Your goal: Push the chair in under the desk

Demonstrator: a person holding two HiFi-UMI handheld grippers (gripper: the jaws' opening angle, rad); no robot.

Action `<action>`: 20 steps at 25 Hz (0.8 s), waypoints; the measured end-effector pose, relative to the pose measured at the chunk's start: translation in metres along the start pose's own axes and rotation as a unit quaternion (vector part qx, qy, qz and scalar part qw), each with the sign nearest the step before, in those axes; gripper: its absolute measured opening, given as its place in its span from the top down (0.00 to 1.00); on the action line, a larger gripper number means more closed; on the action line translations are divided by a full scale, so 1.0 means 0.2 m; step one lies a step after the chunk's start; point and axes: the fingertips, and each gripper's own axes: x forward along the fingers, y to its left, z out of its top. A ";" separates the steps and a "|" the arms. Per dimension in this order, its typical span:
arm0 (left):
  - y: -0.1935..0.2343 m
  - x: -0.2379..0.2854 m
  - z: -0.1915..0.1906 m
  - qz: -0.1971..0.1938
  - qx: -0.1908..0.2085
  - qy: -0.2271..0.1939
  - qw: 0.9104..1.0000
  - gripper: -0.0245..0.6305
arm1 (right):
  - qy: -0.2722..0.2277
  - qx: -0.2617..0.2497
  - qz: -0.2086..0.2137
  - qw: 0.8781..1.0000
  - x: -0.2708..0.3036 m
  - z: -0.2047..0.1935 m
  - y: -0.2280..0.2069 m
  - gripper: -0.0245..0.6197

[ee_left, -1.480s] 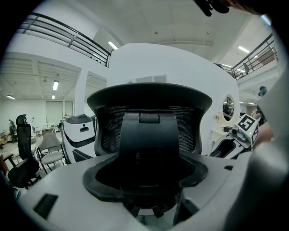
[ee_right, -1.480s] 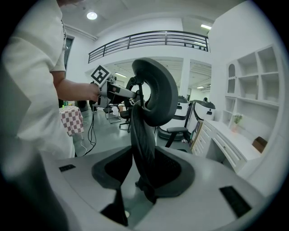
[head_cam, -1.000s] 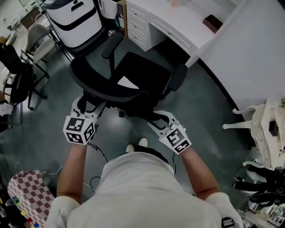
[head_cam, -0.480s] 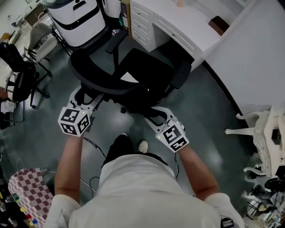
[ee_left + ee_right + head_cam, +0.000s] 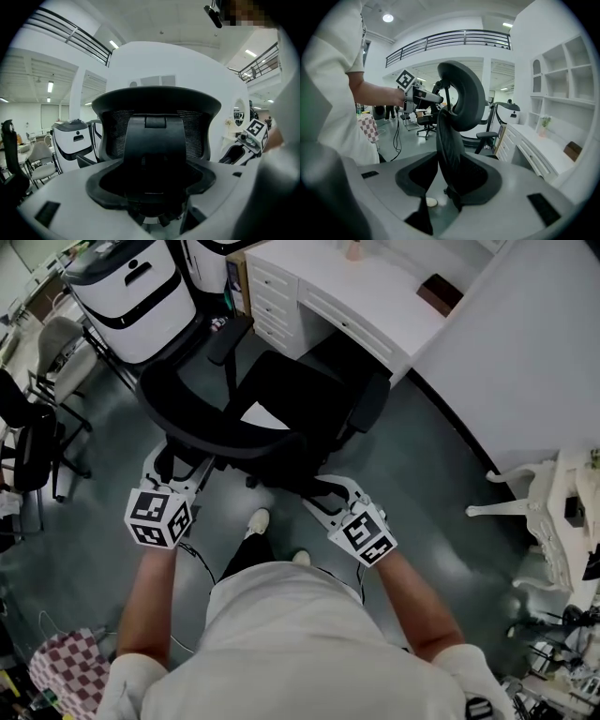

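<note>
Black mesh and moulded plastic make up the chair (image 5: 281,399), which stands on the grey-green floor (image 5: 441,521) just in front of the white desk (image 5: 375,287). Its seat faces the dark opening below the desktop, but most of it is out in the open. We judge that the push is under way and not finished.

We have the left gripper (image 5: 178,460) at the left side of the backrest (image 5: 220,427) and the right gripper (image 5: 328,491) at its lower right. Both pairs of jaws are spread wide and not clenched. In the right gripper view the thin edge of the backrest stands between the jaws, with floor showing beside it, so we read this as bracing, not clamping. In the left gripper view the solid centre spine (image 5: 154,140) runs down into the gap between the spread jaws.

Next we need an even, level shove from both sides, so that the chair rolls straight and does not swing. We must watch the padded armrests (image 5: 370,404), which may meet the desk edge or the drawers (image 5: 272,292).

The backrest is a curved, springy net in a stiff frame and will give a little under pressure. The headrest (image 5: 461,93) is a smooth, rounded pad. The floor looks glossy and hard, so we expect easy rolling.
</note>
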 end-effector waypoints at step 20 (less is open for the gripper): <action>0.27 0.41 0.14 -0.055 0.022 0.006 0.998 0.47 | 0.016 0.037 -0.054 0.998 0.26 0.11 -0.29 0.72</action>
